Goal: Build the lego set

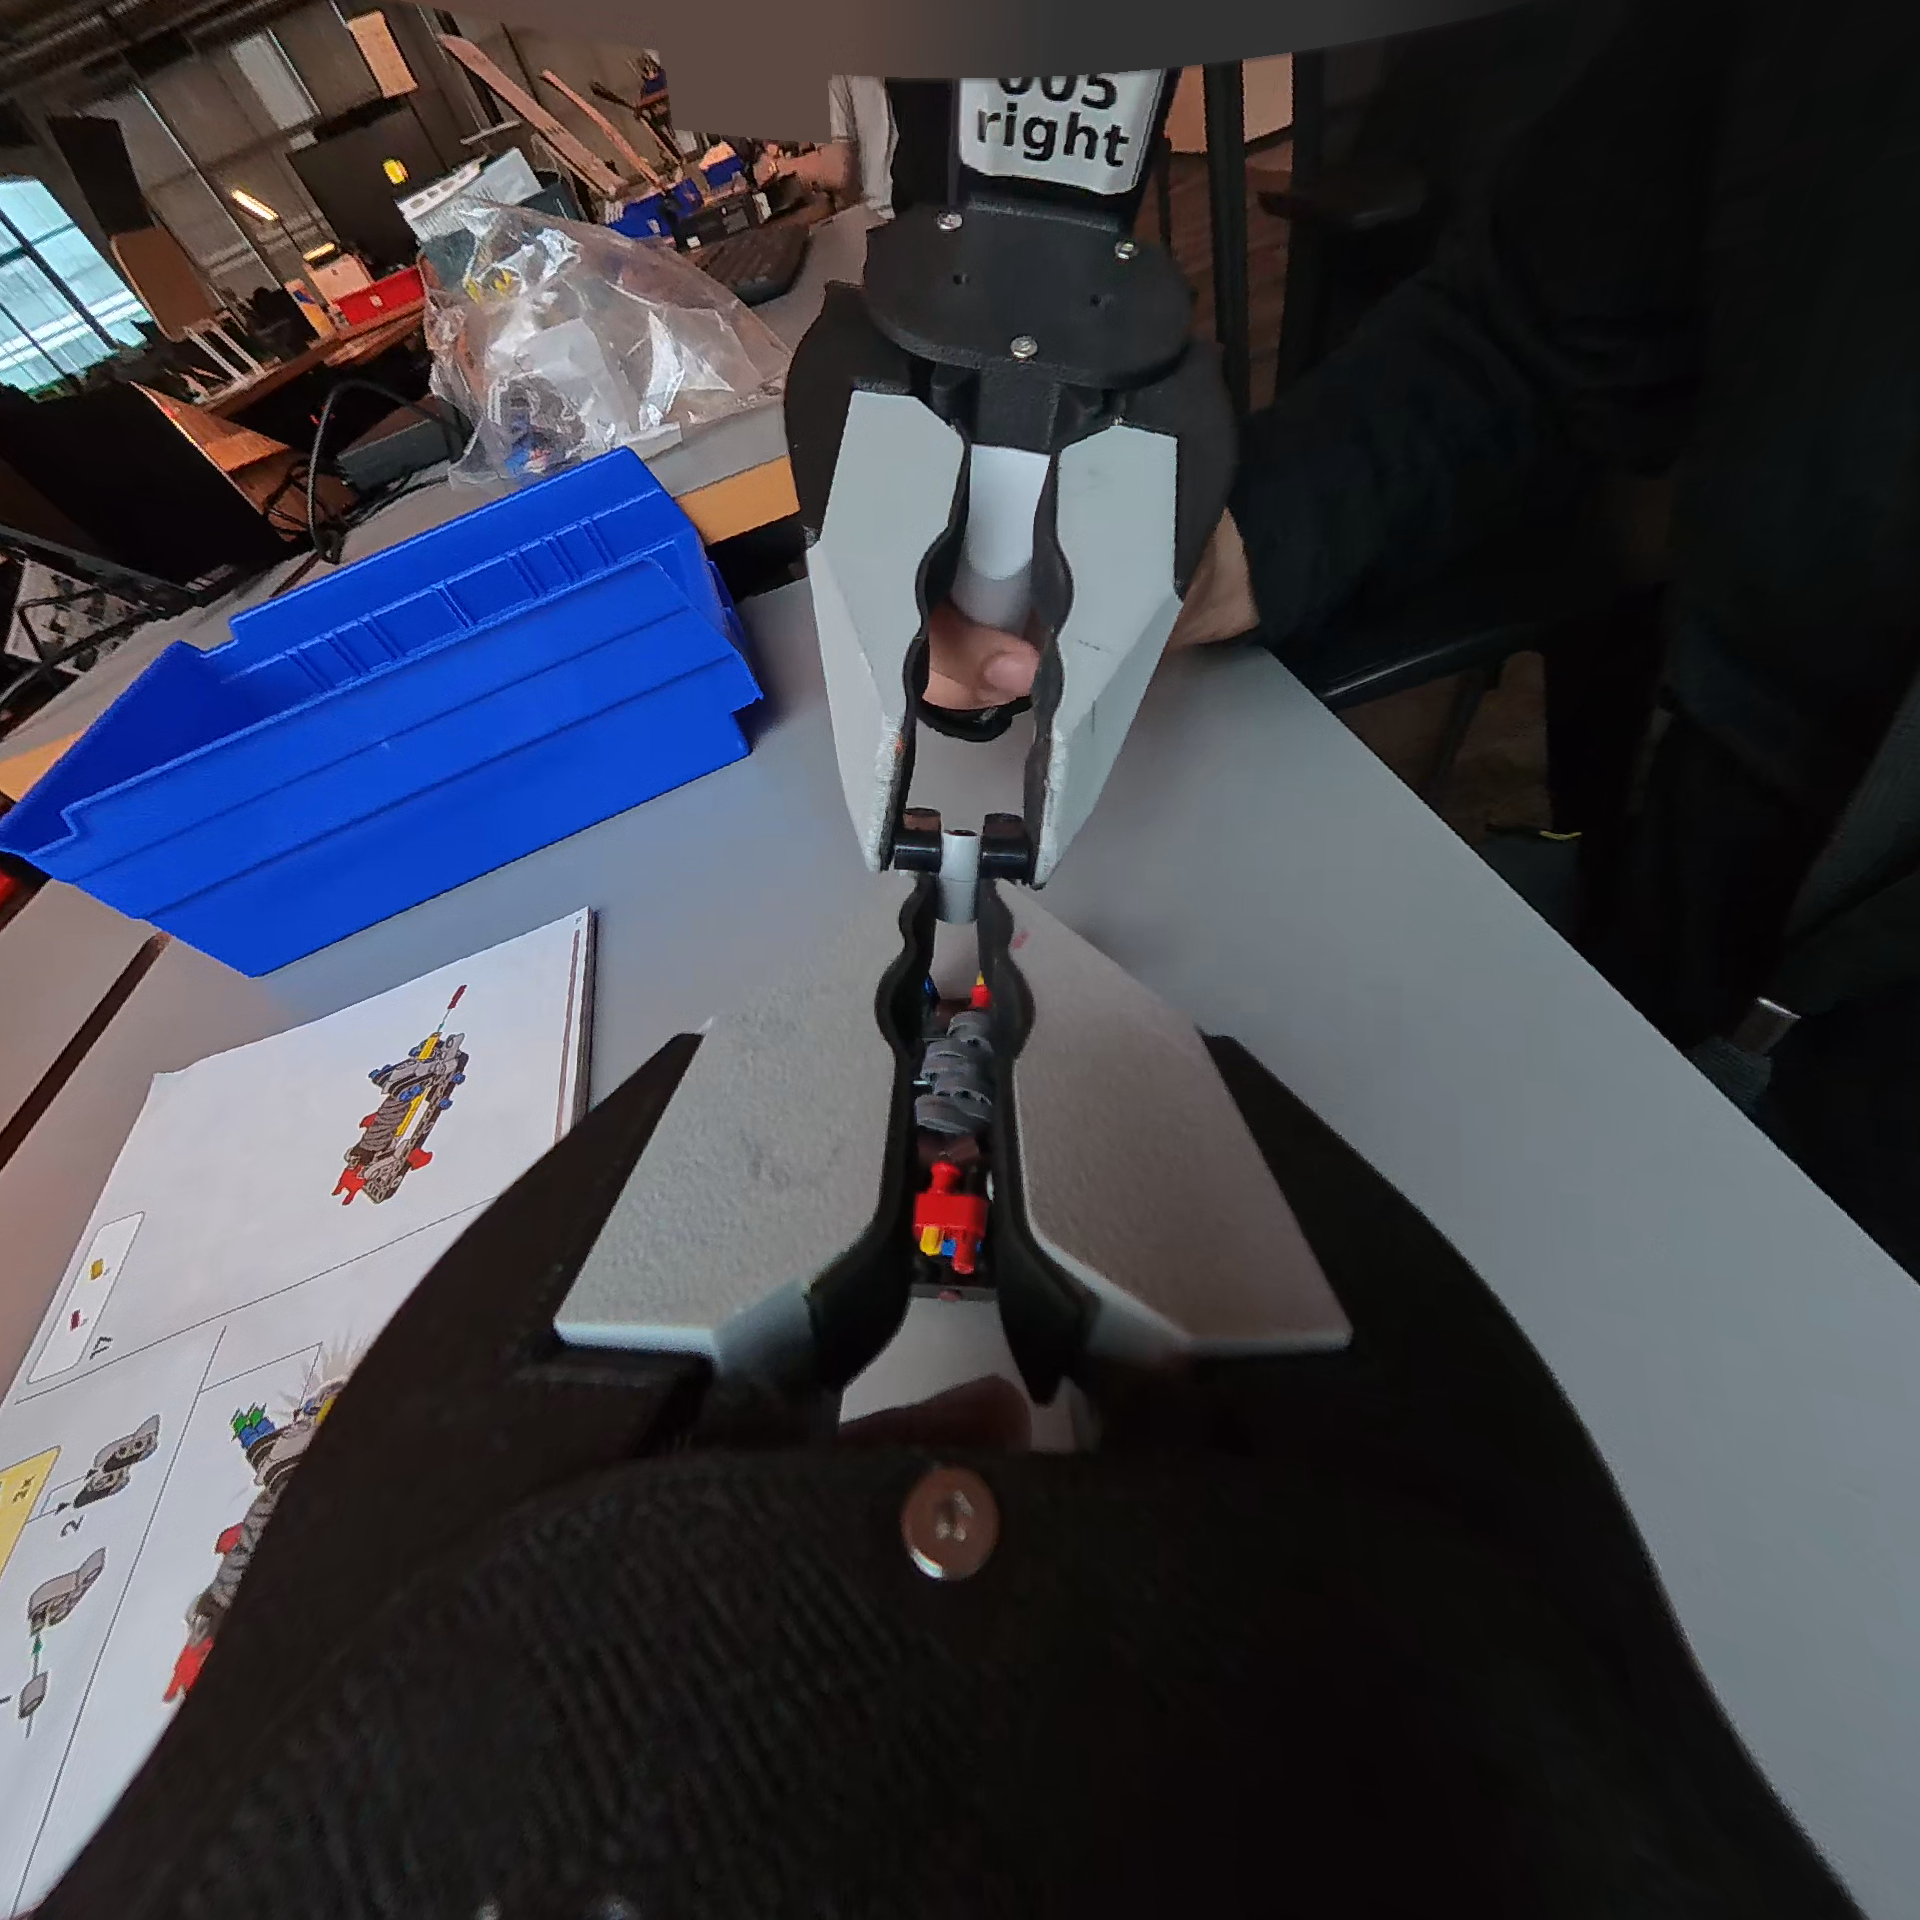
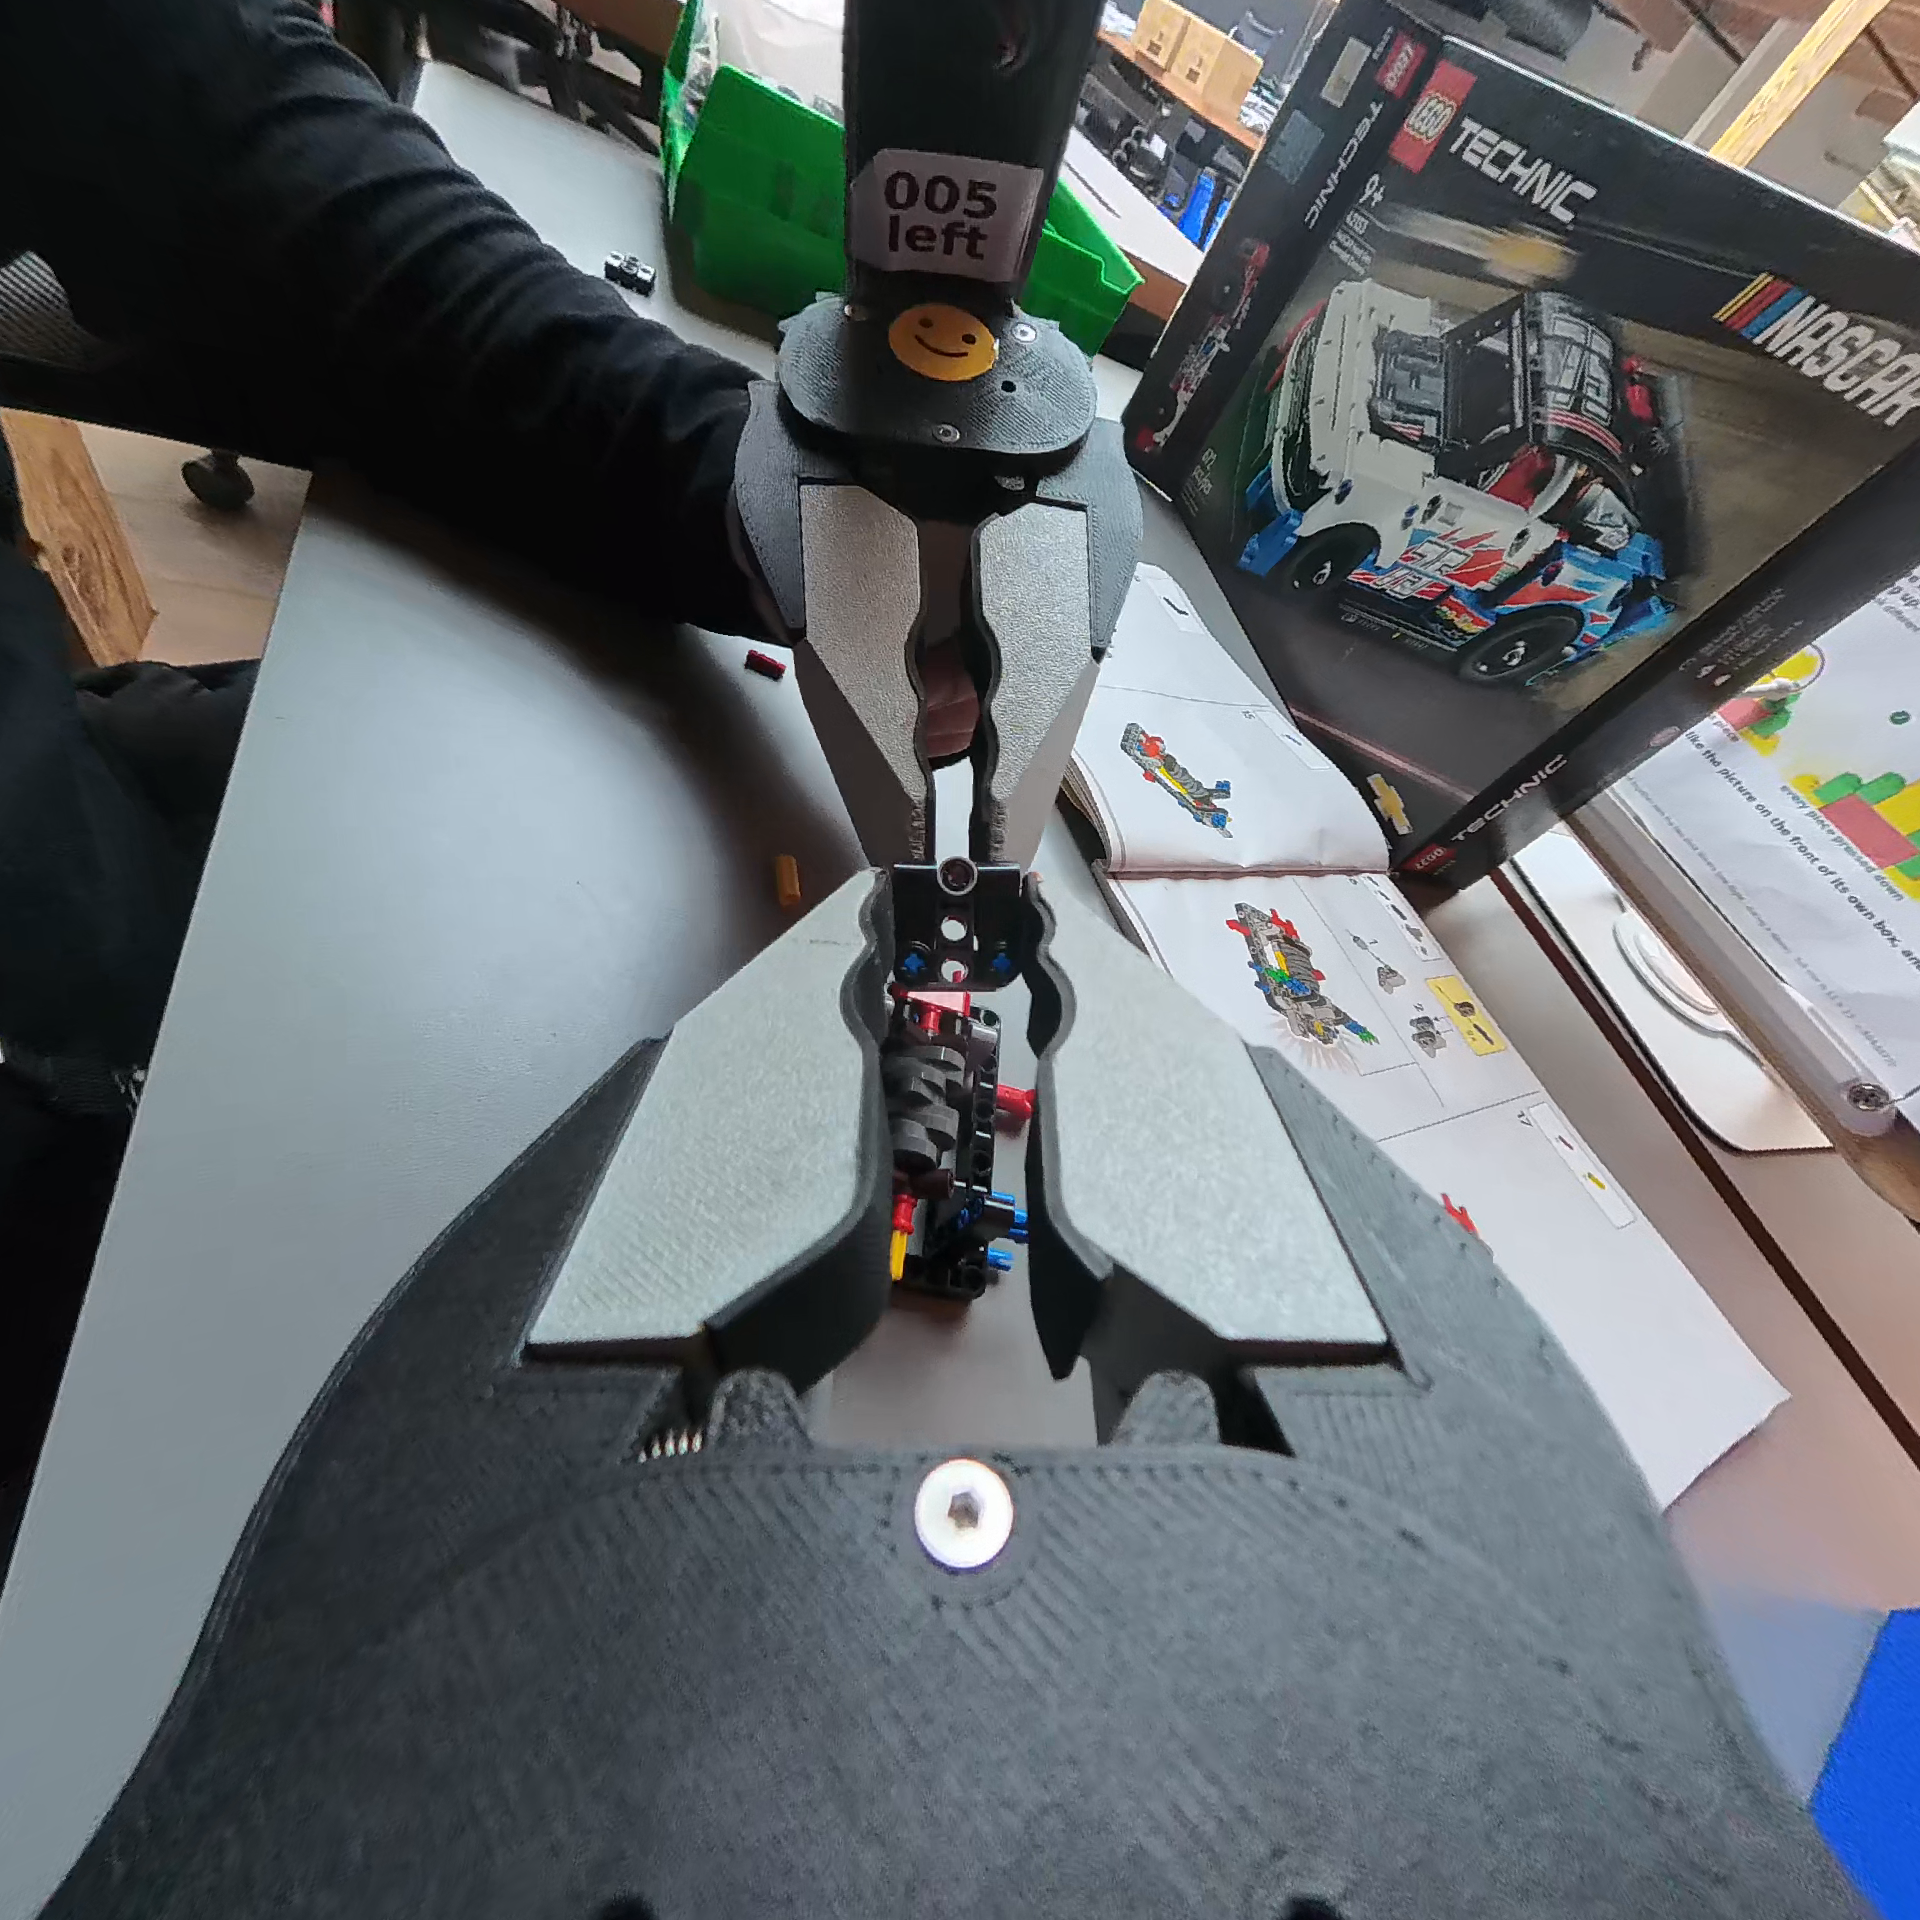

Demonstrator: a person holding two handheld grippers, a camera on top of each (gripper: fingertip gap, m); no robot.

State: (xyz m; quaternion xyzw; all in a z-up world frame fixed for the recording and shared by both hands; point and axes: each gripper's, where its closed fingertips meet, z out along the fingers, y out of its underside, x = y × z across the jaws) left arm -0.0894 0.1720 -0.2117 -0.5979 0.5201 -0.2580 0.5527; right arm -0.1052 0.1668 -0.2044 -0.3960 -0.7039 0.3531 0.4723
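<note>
Ribbed black jaws of both grippers apparently pinch studded plastic lego assembly (image 2: 951, 1112).

Left gripper (image 1: 958, 914): matt, grainy plastic, ribbed print lines, bright metal screw (image 1: 950, 1521). Blue bin (image 1: 416, 717) to its left: glossy moulded plastic. Booklet (image 1: 260, 1174): smooth paper. Table (image 1: 1403, 1039) beneath: matt, smooth.

The left gripper (image 1: 956, 914) reached up from the frame's bottom, jaws nearly closed, pinching. The right gripper (image 1: 961, 847) came down from the top, tip to tip with it (jaws also clamped). Dark sleeves (image 2: 343, 343) trailed from both handles.
</note>
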